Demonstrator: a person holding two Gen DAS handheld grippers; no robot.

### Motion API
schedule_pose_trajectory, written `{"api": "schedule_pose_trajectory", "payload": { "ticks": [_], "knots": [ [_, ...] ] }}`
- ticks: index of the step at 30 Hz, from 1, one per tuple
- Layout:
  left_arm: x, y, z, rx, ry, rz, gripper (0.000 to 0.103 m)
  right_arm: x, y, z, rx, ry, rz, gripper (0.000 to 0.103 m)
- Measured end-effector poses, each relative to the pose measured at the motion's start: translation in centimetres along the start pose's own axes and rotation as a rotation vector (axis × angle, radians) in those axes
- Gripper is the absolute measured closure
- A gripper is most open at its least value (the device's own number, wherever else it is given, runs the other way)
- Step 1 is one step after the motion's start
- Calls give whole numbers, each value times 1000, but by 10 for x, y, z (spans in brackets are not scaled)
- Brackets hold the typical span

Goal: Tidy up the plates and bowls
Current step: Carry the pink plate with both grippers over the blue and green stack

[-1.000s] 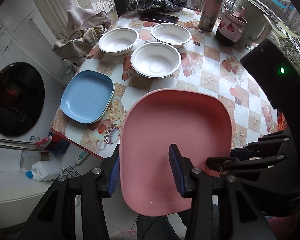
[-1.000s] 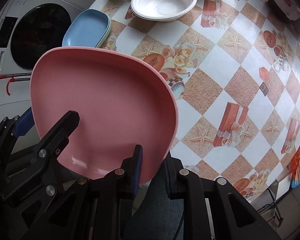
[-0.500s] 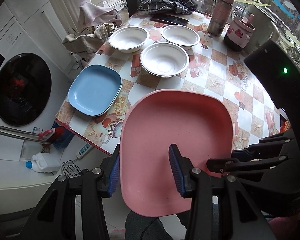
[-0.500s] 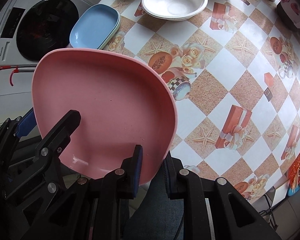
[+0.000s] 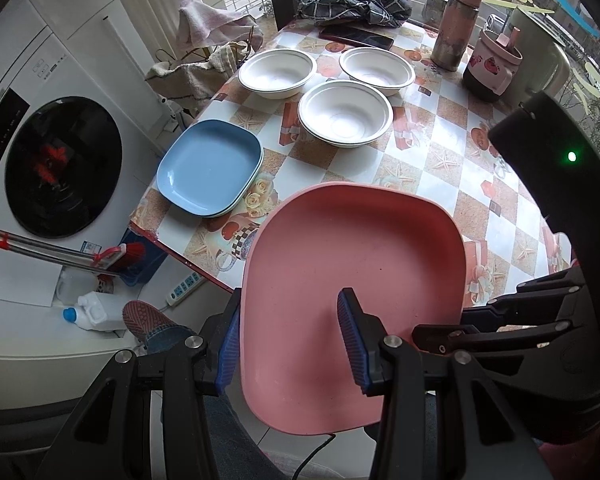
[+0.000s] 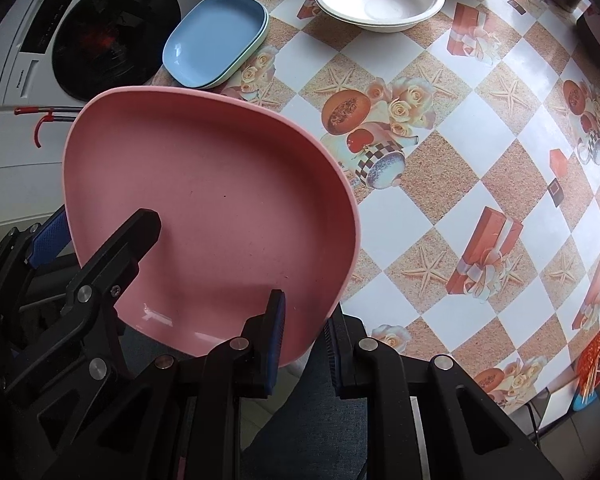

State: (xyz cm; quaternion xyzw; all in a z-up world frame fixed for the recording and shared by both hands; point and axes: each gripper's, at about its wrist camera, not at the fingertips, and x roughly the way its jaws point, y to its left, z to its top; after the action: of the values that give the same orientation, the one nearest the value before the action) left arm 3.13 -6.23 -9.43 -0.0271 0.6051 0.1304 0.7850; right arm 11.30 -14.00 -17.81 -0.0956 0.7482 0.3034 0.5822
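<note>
Both grippers — left [image 5: 288,340], right [image 6: 302,336] — clamp the pink plate [image 5: 352,280] aloft, unplaced; blue plate [image 5: 212,166] stacked; three white bowls [image 5: 346,114] remain separate.

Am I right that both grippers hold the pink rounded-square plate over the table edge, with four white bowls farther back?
Not quite: there are three white bowls, not four, as the left wrist view shows. The rest stands: the left gripper and right gripper both hold the pink rounded-square plate over the edge of the table.
</note>
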Motion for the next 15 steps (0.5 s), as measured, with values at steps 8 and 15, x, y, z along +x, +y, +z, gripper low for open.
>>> {"api": "schedule_pose_trajectory", "payload": {
  "ticks": [8, 15],
  "knots": [
    [2, -14, 10, 83, -25, -26, 55, -9, -20, -3, 86, -47, 11, 81],
    [5, 1, 12, 33, -39, -64, 55, -17, -11, 9, 68, -68, -42, 81]
  ]
}}
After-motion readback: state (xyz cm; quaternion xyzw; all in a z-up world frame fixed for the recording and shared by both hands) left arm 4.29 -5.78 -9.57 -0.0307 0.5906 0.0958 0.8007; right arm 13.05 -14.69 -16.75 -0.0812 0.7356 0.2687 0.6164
